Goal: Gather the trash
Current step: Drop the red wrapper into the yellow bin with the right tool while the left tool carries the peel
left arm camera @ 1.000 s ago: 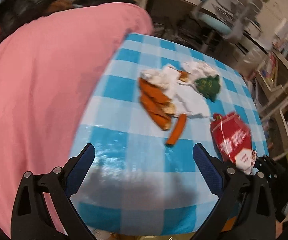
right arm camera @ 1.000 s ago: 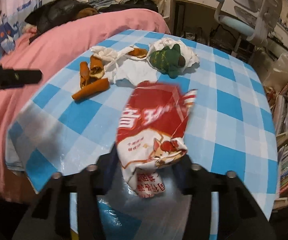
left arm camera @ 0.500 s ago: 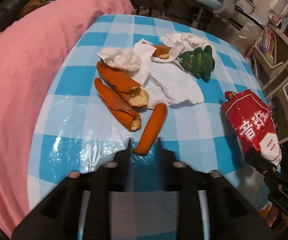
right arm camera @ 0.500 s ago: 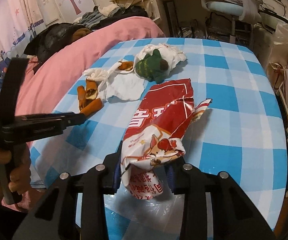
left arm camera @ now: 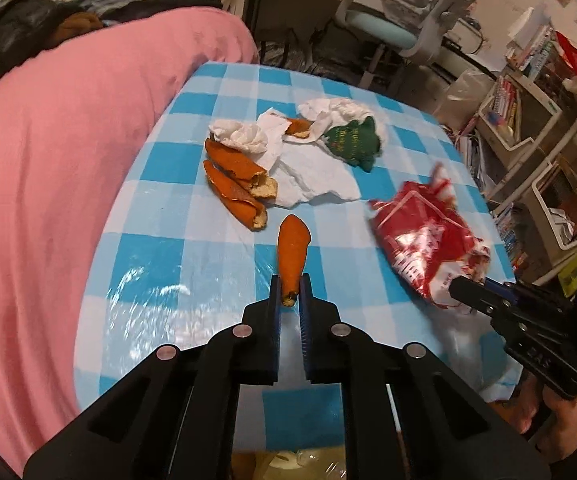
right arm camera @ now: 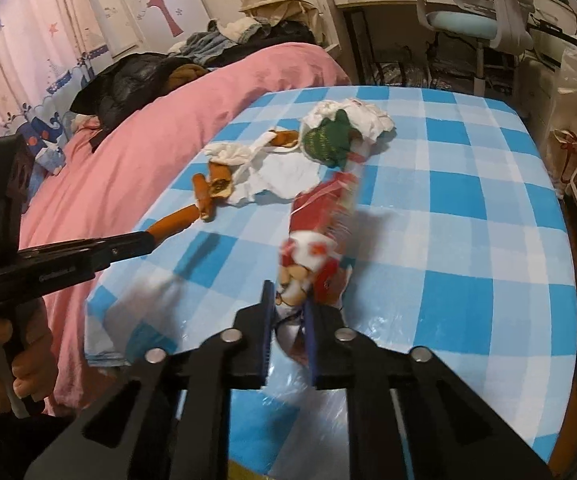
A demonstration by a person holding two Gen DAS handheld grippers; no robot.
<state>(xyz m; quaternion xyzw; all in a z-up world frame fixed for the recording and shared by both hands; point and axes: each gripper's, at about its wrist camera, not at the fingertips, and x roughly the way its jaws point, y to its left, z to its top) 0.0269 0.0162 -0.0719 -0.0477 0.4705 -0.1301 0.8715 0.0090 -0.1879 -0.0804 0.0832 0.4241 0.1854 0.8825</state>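
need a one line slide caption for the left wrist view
Left hand-held gripper pinches an orange peel strip over the blue checked table.

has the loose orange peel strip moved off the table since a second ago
Yes. The orange peel strip, then lying near the white tissue, is now pinched in the left gripper and has come nearer the table's front edge.
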